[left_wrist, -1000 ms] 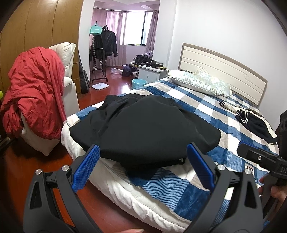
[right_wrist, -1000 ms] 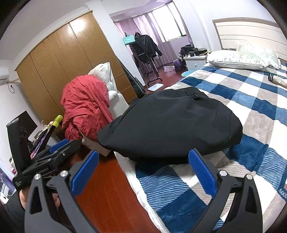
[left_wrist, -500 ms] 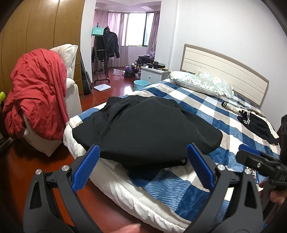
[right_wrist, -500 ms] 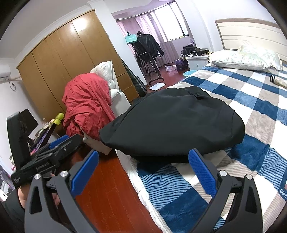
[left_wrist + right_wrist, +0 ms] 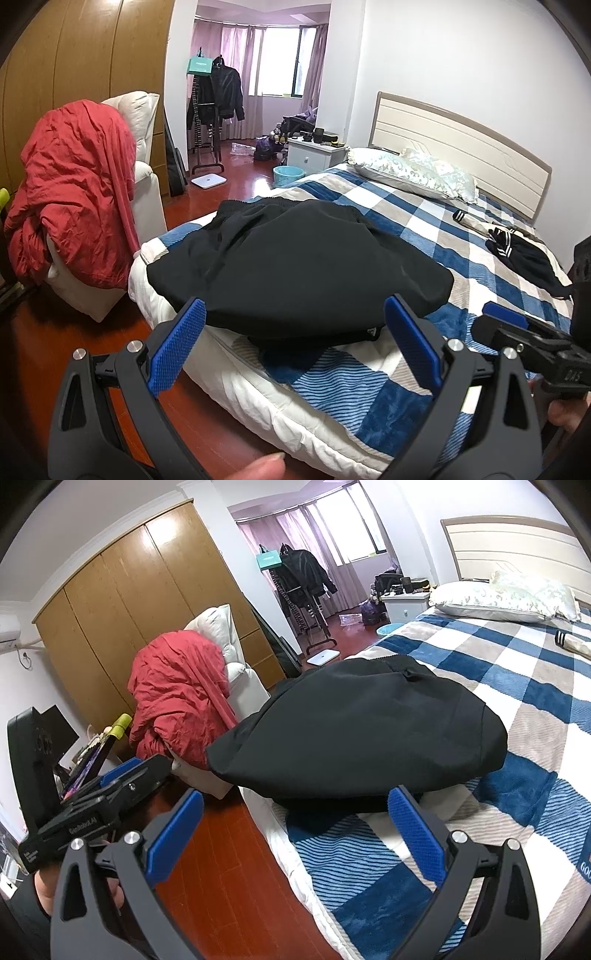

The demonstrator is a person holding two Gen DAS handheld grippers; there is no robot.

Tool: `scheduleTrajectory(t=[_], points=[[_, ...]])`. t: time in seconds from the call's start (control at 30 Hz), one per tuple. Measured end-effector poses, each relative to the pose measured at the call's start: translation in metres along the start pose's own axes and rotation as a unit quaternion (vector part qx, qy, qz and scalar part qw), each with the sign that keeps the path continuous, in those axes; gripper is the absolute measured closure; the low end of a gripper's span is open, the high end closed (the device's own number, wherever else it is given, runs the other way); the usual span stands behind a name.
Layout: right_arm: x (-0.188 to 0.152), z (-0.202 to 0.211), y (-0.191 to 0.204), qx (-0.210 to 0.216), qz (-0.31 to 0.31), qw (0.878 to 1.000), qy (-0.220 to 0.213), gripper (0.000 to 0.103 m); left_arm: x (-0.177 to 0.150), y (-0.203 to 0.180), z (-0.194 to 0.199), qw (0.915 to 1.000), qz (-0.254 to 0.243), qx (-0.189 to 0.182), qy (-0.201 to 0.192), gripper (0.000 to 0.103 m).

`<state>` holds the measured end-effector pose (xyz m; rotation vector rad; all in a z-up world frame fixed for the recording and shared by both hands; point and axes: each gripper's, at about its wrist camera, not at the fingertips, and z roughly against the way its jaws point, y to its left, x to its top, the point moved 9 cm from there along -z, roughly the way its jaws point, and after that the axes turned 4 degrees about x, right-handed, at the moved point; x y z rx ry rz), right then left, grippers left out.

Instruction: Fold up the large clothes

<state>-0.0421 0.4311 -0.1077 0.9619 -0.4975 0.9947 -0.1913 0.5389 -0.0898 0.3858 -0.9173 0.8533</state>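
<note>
Item: black garment [image 5: 295,266], large, lay in a loose folded heap on the bed [image 5: 369,376] at the foot corner nearest the floor, one flap reaching the side edge and partly overhanging it; waistband end pointed toward the headboard. Left gripper [image 5: 293,341]: jaws wide apart, blue pads bare, holding nothing, hovering short of the garment's near hem above the foot edge. Right gripper [image 5: 295,821]: likewise wide, empty, hovering just short of the same hem, a little further toward the bed's middle. Neither gripper touched cloth. Checked blanket [image 5: 517,709] covered the bed under the garment. Other contents: a second dark garment [image 5: 524,258] near the far side edge, well apart; pillow [image 5: 410,171] at the head; red cloth [image 5: 74,192] draped over a white armchair [image 5: 144,184] beside the bed. Condition, as judged: fold incomplete or awaiting a further fold. Risks noted: the overhanging flap could drag the heap off the side edge if one corner were lifted alone; a deep pinch could catch the plush blanket with the hem; slick black fabric in several layers could let a gripper take only the top layer, so the fold would skew; uneven lifting by the two grippers could twist it.
</note>
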Motion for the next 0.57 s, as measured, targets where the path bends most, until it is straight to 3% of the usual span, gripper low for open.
scheduleTrajectory(t=[0.23, 0.57], points=[[-0.001, 0.003, -0.002, -0.003, -0.001, 1.0, -0.001, 0.005, 0.001, -0.006, 0.01, 0.9997, -0.008, 0.001, -0.024, 0.008], [-0.001, 0.012, -0.006, -0.009, -0.004, 1.0, -0.007, 0.005, 0.001, -0.011, 0.016, 0.9997, -0.007, 0.015, -0.017, 0.008]])
